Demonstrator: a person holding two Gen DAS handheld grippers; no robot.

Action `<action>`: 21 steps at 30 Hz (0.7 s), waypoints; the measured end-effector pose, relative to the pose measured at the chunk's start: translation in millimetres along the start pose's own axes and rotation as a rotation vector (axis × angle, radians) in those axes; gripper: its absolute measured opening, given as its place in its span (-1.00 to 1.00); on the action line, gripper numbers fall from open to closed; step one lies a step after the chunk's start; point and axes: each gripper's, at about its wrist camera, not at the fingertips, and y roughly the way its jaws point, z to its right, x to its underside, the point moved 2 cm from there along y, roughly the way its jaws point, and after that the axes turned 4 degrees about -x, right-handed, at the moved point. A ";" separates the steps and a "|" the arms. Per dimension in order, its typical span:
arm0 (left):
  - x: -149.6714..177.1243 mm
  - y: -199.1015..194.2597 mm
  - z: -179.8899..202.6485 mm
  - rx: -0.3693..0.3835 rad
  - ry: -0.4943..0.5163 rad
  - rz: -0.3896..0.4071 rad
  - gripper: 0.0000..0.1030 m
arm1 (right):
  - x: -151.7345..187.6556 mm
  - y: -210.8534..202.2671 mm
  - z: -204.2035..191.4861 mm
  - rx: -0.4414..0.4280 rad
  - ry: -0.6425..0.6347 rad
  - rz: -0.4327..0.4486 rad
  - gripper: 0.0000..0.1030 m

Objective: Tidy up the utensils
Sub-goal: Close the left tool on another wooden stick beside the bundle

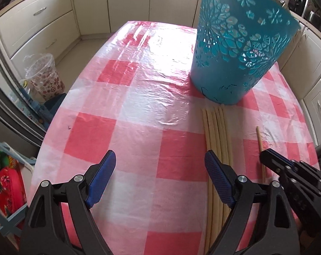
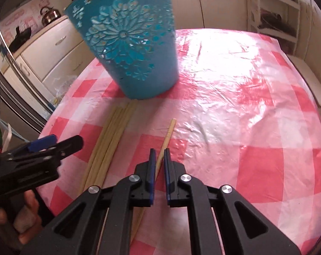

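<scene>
The single chopstick [image 2: 168,135] lies flat on the checked tabletop [image 2: 234,114], apart from the others. Its long axis runs from the near edge toward the blue holder [image 2: 130,48], leaning a little to the right in the right wrist view. Its far tip stops short of the holder's base. The right claw [image 2: 158,155] stands directly over its middle part, and the two pads are closed down on the stick, so this claw is gripping it across the axis. To the left lies the bundle of pale chopsticks [image 2: 109,140], side by side, almost parallel to the single one, with their far ends touching the foot of the holder. The left claw [image 1: 160,165] is wide open and holds nothing. Its right finger is above the bundle and its left finger is over bare cloth, so the bundle is not yet centred between them. I judge that the right hand must lift and tip the stick upright for the holder.
</scene>
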 end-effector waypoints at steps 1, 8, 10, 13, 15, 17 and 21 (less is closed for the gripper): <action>-1.5 2.3 2.6 -0.005 0.007 -0.003 0.58 | -0.2 0.5 1.0 -0.006 0.007 0.002 -0.86; -4.7 8.5 16.5 -0.027 0.049 0.000 0.58 | -1.1 2.5 1.5 -0.020 0.006 0.011 -0.86; -6.6 8.4 20.0 -0.038 0.060 0.003 0.58 | -0.3 -0.7 6.9 -0.030 0.016 0.011 -0.86; -8.7 8.3 23.6 -0.047 0.071 0.003 0.58 | -0.1 -1.9 8.3 -0.039 0.027 0.012 -0.85; -9.4 7.8 25.1 -0.052 0.078 0.001 0.58 | -0.5 -2.3 10.0 -0.045 0.031 0.011 -0.84; -9.4 7.3 27.5 -0.058 0.083 -0.002 0.58 | -0.7 -2.6 10.6 -0.048 0.034 0.011 -0.84; -8.9 9.7 30.7 -0.070 0.092 -0.017 0.58 | -1.4 -2.7 11.5 -0.052 0.038 0.011 -0.84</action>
